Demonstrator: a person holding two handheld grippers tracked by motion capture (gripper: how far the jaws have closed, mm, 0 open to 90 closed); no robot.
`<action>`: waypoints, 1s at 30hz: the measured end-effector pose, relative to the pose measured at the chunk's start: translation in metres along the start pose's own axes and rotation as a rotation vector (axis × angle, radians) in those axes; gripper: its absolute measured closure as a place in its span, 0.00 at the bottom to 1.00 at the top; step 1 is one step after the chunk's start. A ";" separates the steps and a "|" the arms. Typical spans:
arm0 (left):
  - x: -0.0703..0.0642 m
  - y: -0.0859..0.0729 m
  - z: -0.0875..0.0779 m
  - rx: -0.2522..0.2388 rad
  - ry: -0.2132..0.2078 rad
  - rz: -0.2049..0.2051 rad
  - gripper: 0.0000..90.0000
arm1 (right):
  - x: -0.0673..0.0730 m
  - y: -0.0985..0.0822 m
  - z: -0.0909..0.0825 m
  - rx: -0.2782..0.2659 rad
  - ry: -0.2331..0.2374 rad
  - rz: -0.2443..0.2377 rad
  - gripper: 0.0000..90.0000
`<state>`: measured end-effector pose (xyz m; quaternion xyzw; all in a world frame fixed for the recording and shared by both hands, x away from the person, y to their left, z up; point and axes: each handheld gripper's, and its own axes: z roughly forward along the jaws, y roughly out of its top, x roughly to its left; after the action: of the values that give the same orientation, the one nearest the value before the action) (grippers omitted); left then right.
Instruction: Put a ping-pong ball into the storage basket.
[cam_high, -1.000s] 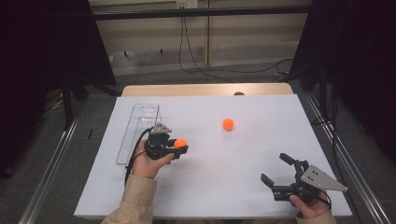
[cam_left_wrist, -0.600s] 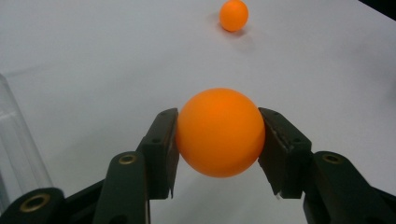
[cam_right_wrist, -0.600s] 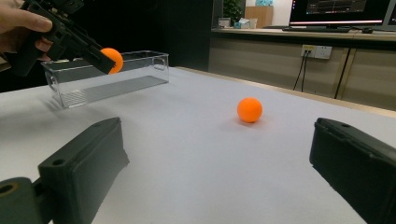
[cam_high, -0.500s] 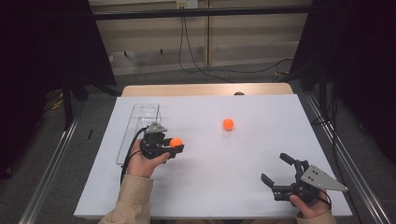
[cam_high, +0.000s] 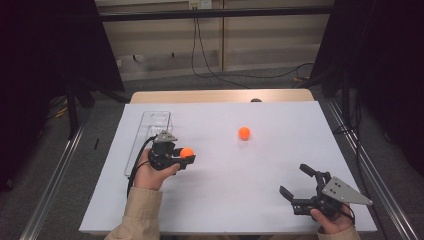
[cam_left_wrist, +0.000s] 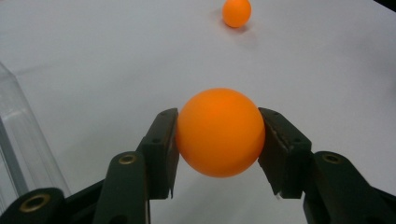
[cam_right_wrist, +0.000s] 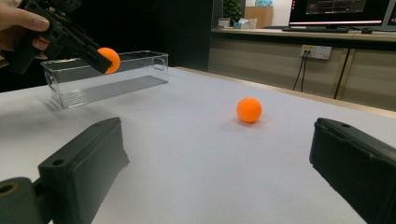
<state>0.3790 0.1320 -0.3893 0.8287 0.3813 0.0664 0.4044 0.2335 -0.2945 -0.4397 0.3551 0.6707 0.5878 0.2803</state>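
Right, left gripper first: my left hand carries it over the near-left part of the white tabletop, just beside the clear plastic bin. Its fingers pinch an orange ball, one pad on each side of it, the ball sitting at the very tips. In the right gripper view the held ball shows in front of the bin's near wall, raised off the tabletop; whether it is over the bin or beside it I cannot tell from that angle. From the high view it sits to the right of the bin, not above it

Second orange ball lies loose on the tabletop, past the middle toward the far side, well apart from both grippers. In the left gripper view it sits straight ahead at the top edge; in the right gripper view it rests between the two jaws' lines of sight, slightly right of centre, with a soft shadow beneath

Right gripper: held low at the near-right corner of the tabletop by my right hand, grey three-cornered plate on top. Fingers spread wide, nothing between them, bare tabletop under them

Bin lies lengthwise along the left side of the tabletop, clear-walled, with a ribbed floor. Cable trails from the left gripper down past my sleeve
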 end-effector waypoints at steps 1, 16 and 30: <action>0.001 0.000 -0.001 -0.003 0.005 0.000 0.56 | 0.000 0.000 0.000 0.000 0.000 -0.001 0.03; 0.012 -0.003 -0.009 -0.019 0.031 -0.022 0.56 | 0.000 0.000 -0.001 -0.007 -0.003 0.003 0.03; 0.017 -0.005 -0.014 -0.025 0.058 -0.026 0.56 | 0.000 0.001 -0.001 -0.008 -0.001 0.002 0.03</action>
<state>0.3824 0.1539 -0.3867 0.8161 0.4029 0.0899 0.4044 0.2329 -0.2945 -0.4391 0.3552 0.6677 0.5906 0.2815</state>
